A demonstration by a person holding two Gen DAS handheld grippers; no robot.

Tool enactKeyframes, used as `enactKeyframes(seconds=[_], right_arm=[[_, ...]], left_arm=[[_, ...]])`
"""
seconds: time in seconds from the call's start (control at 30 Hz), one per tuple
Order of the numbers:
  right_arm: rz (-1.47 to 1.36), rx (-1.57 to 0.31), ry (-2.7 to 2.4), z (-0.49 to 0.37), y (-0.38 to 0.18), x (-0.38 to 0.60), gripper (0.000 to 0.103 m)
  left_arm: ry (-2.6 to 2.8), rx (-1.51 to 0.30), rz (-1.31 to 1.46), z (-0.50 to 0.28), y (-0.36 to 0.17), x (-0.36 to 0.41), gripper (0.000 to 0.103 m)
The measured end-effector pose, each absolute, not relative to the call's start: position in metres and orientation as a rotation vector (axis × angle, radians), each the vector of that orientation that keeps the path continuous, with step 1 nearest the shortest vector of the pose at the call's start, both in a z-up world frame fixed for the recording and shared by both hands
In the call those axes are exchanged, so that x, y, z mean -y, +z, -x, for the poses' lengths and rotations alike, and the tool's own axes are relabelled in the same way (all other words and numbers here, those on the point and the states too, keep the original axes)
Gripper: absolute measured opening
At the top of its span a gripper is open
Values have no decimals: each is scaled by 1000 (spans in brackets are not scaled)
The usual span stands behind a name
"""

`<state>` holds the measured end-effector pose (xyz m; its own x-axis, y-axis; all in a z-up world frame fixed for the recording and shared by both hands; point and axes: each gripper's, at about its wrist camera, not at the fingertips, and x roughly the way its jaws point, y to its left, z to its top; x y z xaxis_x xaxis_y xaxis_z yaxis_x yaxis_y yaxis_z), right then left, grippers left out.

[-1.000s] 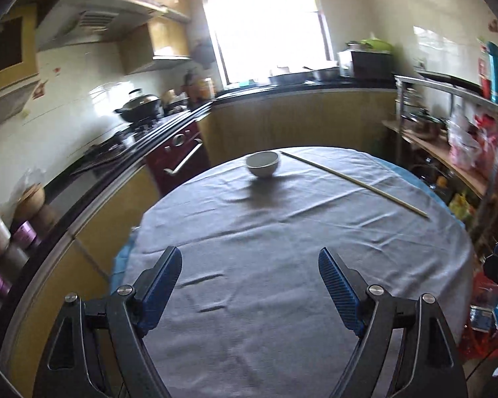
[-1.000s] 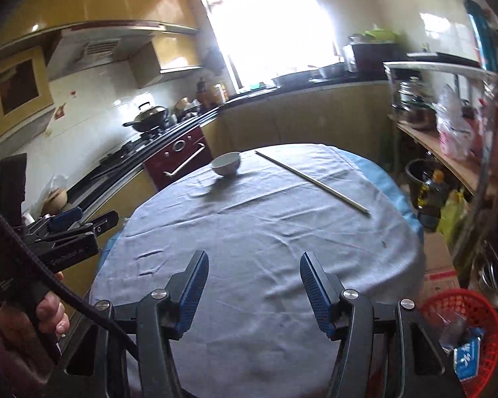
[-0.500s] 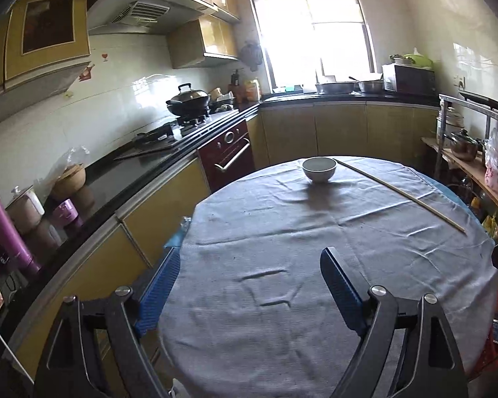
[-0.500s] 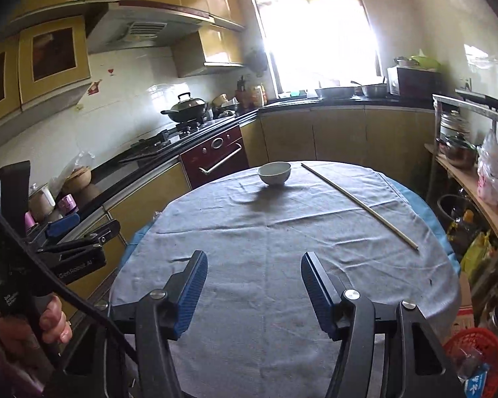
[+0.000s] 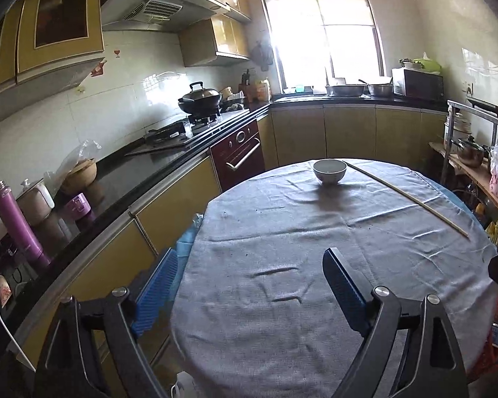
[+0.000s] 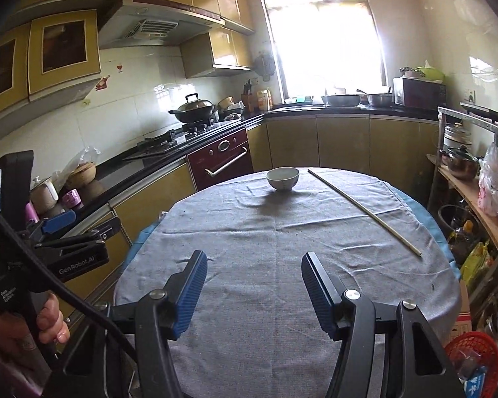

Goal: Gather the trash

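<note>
A round table under a grey cloth (image 5: 282,315) (image 6: 249,225) bears a white bowl (image 5: 329,170) (image 6: 282,179) at its far side. A long thin stick (image 5: 405,195) (image 6: 362,210) lies across the right part. A few dark crumbs dot the cloth. My left gripper (image 5: 249,255) is open and empty over the table's near left edge, with its left finger past the rim. My right gripper (image 6: 254,257) is open and empty over the near middle. A red basket (image 6: 471,361) with wrappers in it stands on the floor at the lower right.
A black counter (image 5: 123,179) with a stove, wok, jars and a purple flask (image 5: 16,222) runs along the left. A rack (image 6: 474,195) with pots and bags stands right of the table. A hand (image 6: 53,315) holds the left gripper at the right wrist view's left edge.
Both grippers have drawn back from the table and rolled level. The left one has shifted left, so its left finger now hangs beyond the table's rim. Both stay open and empty.
</note>
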<state>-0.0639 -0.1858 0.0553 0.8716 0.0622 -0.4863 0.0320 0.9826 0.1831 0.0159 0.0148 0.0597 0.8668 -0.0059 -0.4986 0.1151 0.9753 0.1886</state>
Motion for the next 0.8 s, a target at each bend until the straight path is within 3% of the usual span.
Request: enactKeyframes(seconds=[0.8], right_arm=[[-148, -474, -11, 100, 74, 157, 63]], left_arm=[[-68, -468, -197, 24, 86, -32, 89]])
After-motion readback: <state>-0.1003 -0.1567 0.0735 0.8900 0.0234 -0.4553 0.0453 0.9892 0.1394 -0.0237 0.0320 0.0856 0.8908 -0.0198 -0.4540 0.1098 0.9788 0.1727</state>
